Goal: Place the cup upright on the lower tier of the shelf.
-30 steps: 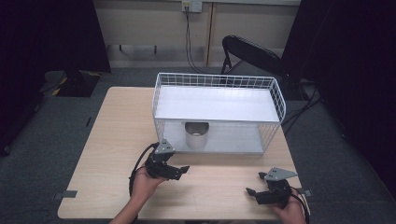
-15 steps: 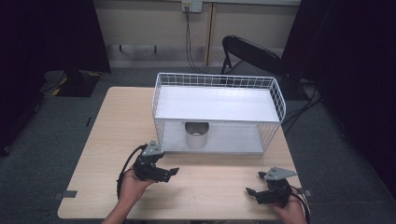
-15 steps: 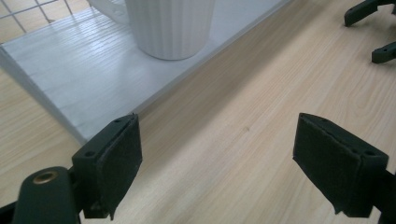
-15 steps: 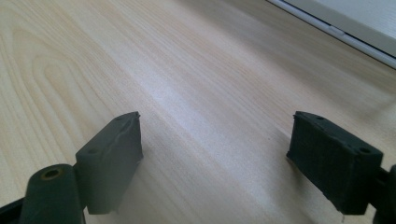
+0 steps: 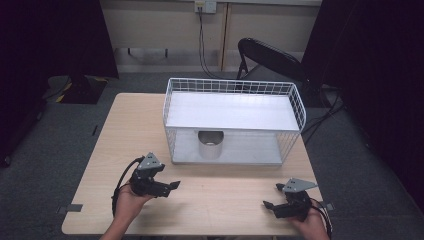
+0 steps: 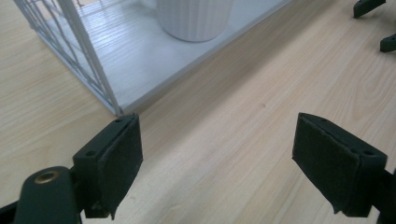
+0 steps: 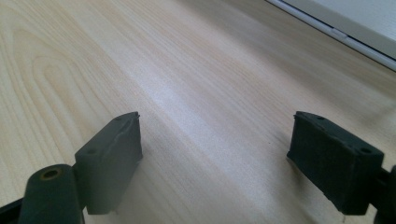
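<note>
While both of my claws rest wide apart and empty over the counter (image 5: 225, 200), the white cup (image 5: 210, 145) stands inside the wire basket (image 5: 295, 107), ahead of my left claw (image 5: 175, 185); my right claw (image 5: 266, 204) sits well off.

Matt pale wood-grain table (image 5: 225, 200); white wire rack (image 5: 232, 87)
</note>
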Action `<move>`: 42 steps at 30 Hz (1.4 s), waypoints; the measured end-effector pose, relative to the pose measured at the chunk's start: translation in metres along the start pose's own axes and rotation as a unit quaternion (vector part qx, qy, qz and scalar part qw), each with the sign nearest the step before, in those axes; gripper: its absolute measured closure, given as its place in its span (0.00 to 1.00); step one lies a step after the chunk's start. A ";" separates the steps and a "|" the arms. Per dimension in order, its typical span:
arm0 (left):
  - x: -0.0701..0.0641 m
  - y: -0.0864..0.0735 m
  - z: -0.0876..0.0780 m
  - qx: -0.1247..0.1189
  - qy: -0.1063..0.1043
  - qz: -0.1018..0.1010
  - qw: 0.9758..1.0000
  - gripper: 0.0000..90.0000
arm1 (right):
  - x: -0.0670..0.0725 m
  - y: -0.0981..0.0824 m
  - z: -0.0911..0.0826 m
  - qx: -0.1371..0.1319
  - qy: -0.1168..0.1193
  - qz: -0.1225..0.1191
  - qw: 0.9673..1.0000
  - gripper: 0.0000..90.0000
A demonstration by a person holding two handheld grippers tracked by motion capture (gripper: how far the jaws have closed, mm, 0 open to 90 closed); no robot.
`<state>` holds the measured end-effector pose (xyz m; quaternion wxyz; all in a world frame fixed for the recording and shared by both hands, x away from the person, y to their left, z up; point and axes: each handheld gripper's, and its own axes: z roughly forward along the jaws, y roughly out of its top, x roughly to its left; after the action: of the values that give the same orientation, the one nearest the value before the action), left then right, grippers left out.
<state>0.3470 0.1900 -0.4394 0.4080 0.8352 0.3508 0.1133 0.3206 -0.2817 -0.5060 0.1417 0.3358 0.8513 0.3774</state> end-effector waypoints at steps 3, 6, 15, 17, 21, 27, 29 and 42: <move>0.002 -0.002 -0.003 0.001 0.000 0.000 1.000 0.17 | 0.000 0.000 0.000 0.000 0.000 0.000 1.000 0.18; 0.005 -0.005 -0.007 0.001 0.002 0.003 1.000 0.17 | 0.000 0.000 0.000 0.000 0.000 0.000 1.000 0.18; 0.015 -0.014 -0.018 -0.002 0.002 -0.006 1.000 0.17 | 0.000 0.000 0.000 0.000 0.000 0.000 1.000 0.18; 0.017 -0.015 -0.019 -0.002 0.003 -0.007 1.000 0.17 | 0.000 0.000 0.000 0.000 0.000 0.000 1.000 0.18; 0.021 -0.019 -0.020 0.002 0.004 -0.008 1.000 0.17 | 0.000 0.000 0.000 0.000 -0.001 0.000 1.000 0.18; 0.028 -0.028 -0.023 0.009 0.005 -0.018 1.000 0.17 | 0.000 0.000 0.000 0.000 -0.002 0.001 1.000 0.18; 0.031 -0.031 -0.025 0.012 0.006 -0.024 1.000 0.17 | 0.000 0.000 0.000 0.000 -0.002 0.001 1.000 0.18; 0.042 -0.049 -0.026 0.029 0.012 -0.016 0.999 0.17 | 0.001 0.000 0.000 -0.001 -0.002 0.002 1.000 0.18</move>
<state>0.3414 0.2548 -0.4646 0.3814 0.8394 0.3724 0.1063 0.3200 -0.2815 -0.5061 0.1434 0.3379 0.8501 0.3775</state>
